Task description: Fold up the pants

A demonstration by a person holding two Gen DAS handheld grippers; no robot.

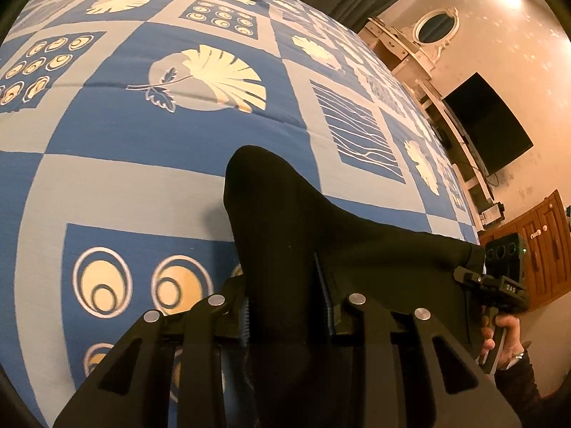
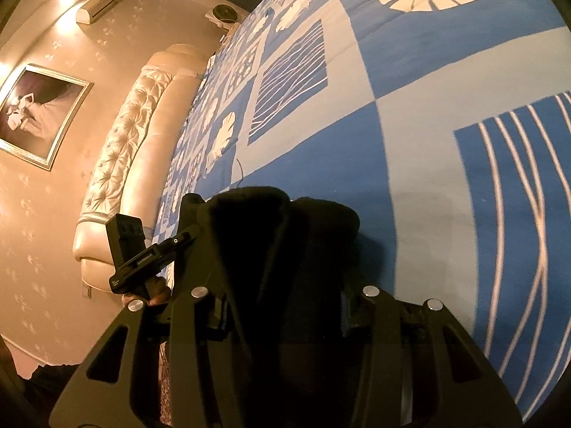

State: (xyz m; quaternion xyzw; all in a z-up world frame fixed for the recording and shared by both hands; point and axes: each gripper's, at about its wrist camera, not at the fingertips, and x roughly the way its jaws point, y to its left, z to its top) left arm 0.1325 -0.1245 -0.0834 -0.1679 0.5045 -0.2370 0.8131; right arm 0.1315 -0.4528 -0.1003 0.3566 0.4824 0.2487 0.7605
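The black pants (image 1: 285, 214) hang bunched between the two grippers above the blue patterned bedspread (image 1: 142, 135). My left gripper (image 1: 285, 306) is shut on a thick fold of the black cloth, which rises in a peak ahead of the fingers and stretches right toward the other gripper (image 1: 499, 285). In the right wrist view my right gripper (image 2: 282, 306) is shut on another fold of the pants (image 2: 271, 235), whose rolled edge stands up in front of it. The left gripper (image 2: 150, 249) shows at its left, held by a hand.
The bedspread (image 2: 428, 125) fills most of both views. A tufted cream headboard (image 2: 135, 135) and a framed picture (image 2: 35, 114) lie on one side. A wall television (image 1: 492, 125), a white shelf with an oval mirror (image 1: 435, 28) and a wooden cabinet (image 1: 542, 249) stand beyond the bed's far edge.
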